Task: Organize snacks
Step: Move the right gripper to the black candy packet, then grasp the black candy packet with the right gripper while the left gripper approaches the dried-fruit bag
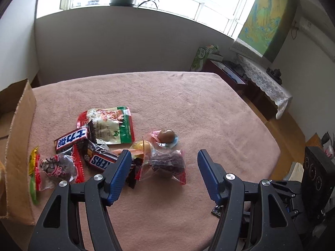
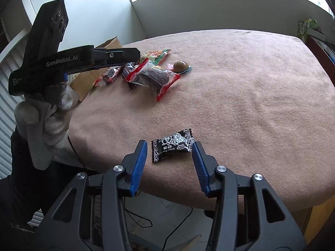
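Observation:
A pile of wrapped snacks lies on the pink tablecloth [image 1: 188,108]: a Snickers bar [image 1: 102,162], a second bar [image 1: 71,139], a green-and-red packet [image 1: 111,125], a dark cake in a clear red-edged wrapper [image 1: 167,165], another to the left [image 1: 58,167], a brown sweet [image 1: 165,136]. My left gripper [image 1: 164,156] is open, low over the dark cake. In the right wrist view a black plum candy [image 2: 172,144] lies near the table's front edge. My right gripper [image 2: 169,146] is open around it, not touching.
A cardboard box [image 1: 18,136] stands at the table's left edge, beside the pile; it shows behind the left gripper in the right wrist view [image 2: 83,81]. A cabinet with a lace cloth [image 1: 266,83] stands at the right. Cables lie on the floor below the table edge [image 2: 146,221].

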A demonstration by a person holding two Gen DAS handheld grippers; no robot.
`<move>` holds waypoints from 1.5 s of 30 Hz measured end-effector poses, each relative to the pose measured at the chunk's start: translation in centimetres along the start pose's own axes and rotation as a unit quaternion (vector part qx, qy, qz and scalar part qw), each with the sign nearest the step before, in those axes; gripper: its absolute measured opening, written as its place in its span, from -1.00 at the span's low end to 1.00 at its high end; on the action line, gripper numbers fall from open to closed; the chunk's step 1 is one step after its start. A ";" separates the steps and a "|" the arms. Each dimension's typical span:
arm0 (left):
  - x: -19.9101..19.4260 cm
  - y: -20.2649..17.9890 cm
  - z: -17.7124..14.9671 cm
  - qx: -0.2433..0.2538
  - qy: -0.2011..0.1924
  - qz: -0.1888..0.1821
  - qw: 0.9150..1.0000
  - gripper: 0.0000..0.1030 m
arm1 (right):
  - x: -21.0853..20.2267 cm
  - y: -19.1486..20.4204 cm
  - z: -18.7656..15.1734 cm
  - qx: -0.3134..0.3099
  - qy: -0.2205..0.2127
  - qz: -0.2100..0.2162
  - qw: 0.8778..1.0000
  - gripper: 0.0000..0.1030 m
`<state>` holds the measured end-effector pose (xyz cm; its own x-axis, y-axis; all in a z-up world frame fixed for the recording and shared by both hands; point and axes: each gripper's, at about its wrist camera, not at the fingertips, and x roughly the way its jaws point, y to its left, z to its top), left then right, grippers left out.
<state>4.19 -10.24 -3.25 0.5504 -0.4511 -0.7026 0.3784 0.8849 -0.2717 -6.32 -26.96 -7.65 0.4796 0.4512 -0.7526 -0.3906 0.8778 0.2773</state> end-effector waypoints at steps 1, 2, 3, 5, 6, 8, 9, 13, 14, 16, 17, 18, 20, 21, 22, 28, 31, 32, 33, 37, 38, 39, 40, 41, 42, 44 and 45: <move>0.2 0.1 0.3 -0.004 0.000 -0.003 1.000 0.25 | -0.1 0.0 -0.1 -0.001 0.001 0.006 1.000 -0.16; 0.4 0.2 0.6 -0.008 0.000 -0.004 1.000 0.25 | -0.2 0.0 -0.3 -0.001 0.002 0.012 1.000 -0.16; 0.6 0.3 0.9 -0.011 0.000 -0.005 1.000 0.25 | -0.2 0.1 -0.4 -0.004 0.006 0.017 1.000 -0.17; 1.2 0.4 1.3 -0.016 0.003 -0.007 1.000 0.25 | 0.4 0.6 -0.5 -0.016 0.017 0.009 1.000 -0.25; 1.4 0.5 1.4 -0.017 0.005 -0.007 1.000 0.25 | 0.9 0.8 -0.6 -0.023 0.024 -0.001 0.999 -0.33; 1.8 0.8 1.3 -0.019 0.010 -0.005 1.000 0.25 | 1.5 1.2 -0.5 -0.039 0.024 -0.024 0.999 -0.45; 2.0 0.8 1.2 -0.020 0.013 -0.005 1.000 0.25 | 1.6 1.3 -0.4 -0.041 0.025 -0.029 0.998 -0.49; 2.4 1.0 1.2 -0.022 0.022 -0.009 0.999 0.25 | 2.3 0.9 0.9 -0.037 0.023 -0.043 0.998 -0.64; 2.5 1.1 1.2 -0.024 0.023 -0.013 0.999 0.25 | 2.5 0.8 1.3 -0.033 0.023 -0.045 0.998 -0.64; 2.6 1.1 1.3 -0.030 0.025 -0.019 0.999 0.25 | 2.9 0.7 2.0 -0.033 0.021 -0.055 0.998 -0.64; 2.7 1.1 1.4 -0.032 0.027 -0.024 0.999 0.25 | 3.1 0.6 2.3 -0.031 0.019 -0.059 0.998 -0.64; 3.0 1.1 1.5 -0.032 0.030 -0.030 0.999 0.25 | 3.3 0.5 2.6 -0.029 0.017 -0.064 0.997 -0.64; 3.5 0.7 1.7 -0.027 0.038 -0.034 0.998 0.25 | 3.7 0.2 3.3 -0.026 0.010 -0.086 0.996 -0.70; 3.8 0.5 1.7 -0.023 0.043 -0.035 0.998 0.25 | 3.9 -0.2 3.7 -0.020 0.007 -0.093 0.995 -0.70; 4.1 0.4 1.6 -0.019 0.049 -0.035 0.998 0.25 | 4.0 -0.7 4.2 -0.008 0.005 -0.093 0.996 -0.70; 4.5 0.3 0.3 -0.010 0.082 -0.054 0.995 0.25 | 3.5 -2.5 5.0 0.028 -0.007 -0.104 0.994 -0.70; 4.2 -0.4 -1.0 0.012 0.093 -0.054 0.994 0.25 | 3.3 -3.0 5.2 0.029 -0.012 -0.123 0.992 -0.70; 4.1 -0.7 -1.4 0.020 0.095 -0.050 0.994 0.25 | 3.3 -3.2 5.3 0.034 -0.012 -0.121 0.992 -0.70; 4.0 -1.0 -1.8 0.028 0.096 -0.046 0.994 0.25 | 3.2 -3.4 5.3 0.039 -0.012 -0.117 0.992 -0.70; 3.3 -2.0 -3.0 0.050 0.090 -0.025 0.994 0.25 | 3.0 -3.9 5.3 0.046 -0.017 -0.105 0.993 -0.66; 2.9 -2.1 -3.2 0.050 0.086 -0.022 0.995 0.25 | 2.8 -4.0 5.3 0.048 -0.019 -0.105 0.993 -0.65; 2.5 -2.1 -3.4 0.048 0.082 -0.021 0.995 0.25 | 2.7 -4.1 5.3 0.050 -0.021 -0.103 0.993 -0.65; 2.2 -2.1 -3.5 0.046 0.080 -0.026 0.995 0.25 | 2.6 -4.2 5.3 0.052 -0.022 -0.101 0.993 -0.65; 1.8 -2.0 -3.6 0.040 0.077 -0.031 0.996 0.25 | 2.6 -4.3 5.3 0.053 -0.021 -0.100 0.993 -0.65; 1.5 -1.8 -3.7 0.033 0.074 -0.033 0.996 0.25 | 2.6 -4.3 5.3 0.054 -0.020 -0.100 0.993 -0.65; 1.2 -1.6 -3.8 0.030 0.070 -0.034 0.997 0.25 | 2.6 -4.3 5.2 0.056 -0.021 -0.098 0.993 -0.65; 1.3 -1.5 -3.8 0.030 0.070 -0.032 0.997 0.25 | 2.6 -4.3 5.2 0.055 -0.021 -0.098 0.993 -0.65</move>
<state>1.53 -11.69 -6.25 0.4159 -0.4821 -0.7711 0.4560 0.8442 -0.2819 0.71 -28.71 -7.67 0.5715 0.2735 -0.7737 -0.1992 0.9609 0.1924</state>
